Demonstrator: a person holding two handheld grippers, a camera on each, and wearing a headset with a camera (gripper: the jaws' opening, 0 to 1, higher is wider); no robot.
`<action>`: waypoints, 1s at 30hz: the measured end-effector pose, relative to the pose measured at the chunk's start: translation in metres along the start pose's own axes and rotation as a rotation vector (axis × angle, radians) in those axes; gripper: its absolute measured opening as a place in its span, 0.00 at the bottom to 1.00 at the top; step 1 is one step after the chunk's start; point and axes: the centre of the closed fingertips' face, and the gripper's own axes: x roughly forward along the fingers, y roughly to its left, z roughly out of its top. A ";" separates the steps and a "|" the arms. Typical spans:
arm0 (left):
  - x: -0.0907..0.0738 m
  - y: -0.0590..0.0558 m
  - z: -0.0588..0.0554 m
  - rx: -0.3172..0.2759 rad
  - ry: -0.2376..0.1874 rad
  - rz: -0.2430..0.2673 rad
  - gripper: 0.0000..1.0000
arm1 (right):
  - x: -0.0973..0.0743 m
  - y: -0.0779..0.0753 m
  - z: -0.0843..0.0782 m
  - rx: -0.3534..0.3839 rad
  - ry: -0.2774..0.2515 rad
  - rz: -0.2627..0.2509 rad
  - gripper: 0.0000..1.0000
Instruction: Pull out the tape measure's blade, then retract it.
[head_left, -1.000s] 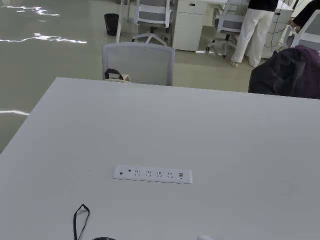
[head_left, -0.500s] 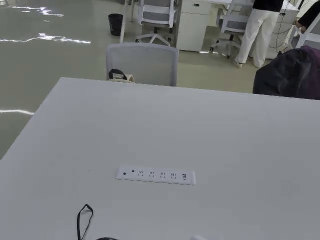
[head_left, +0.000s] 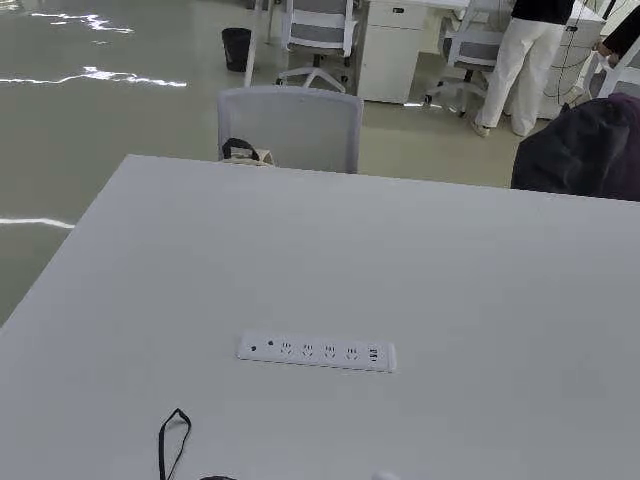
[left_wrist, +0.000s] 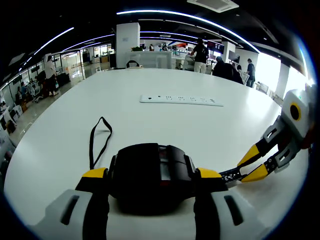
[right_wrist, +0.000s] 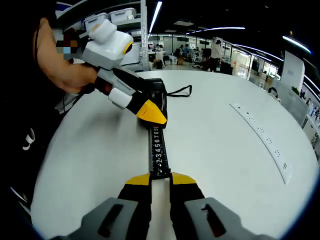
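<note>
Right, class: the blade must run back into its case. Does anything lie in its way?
Nothing visible does. The blade crosses bare table from the right gripper to the case in the left gripper; the power strip lies off to one side.

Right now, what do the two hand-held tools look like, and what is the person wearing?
They match. The left tool and the right tool each have two pale grey jaws with slotted bases, capped by bright yellow tips. Seen from the side, the body is white with black sections. No cables are visible. The person's top looks dark, with a small white mark.
</note>
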 end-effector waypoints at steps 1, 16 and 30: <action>0.002 0.001 -0.001 -0.001 0.001 0.000 0.67 | 0.001 0.000 0.001 0.001 -0.001 0.000 0.11; 0.006 0.005 -0.005 -0.008 0.004 -0.004 0.66 | 0.012 -0.001 0.005 -0.010 0.001 0.009 0.11; 0.010 0.007 -0.008 -0.010 0.008 -0.004 0.65 | 0.017 -0.002 0.011 -0.018 -0.006 0.012 0.11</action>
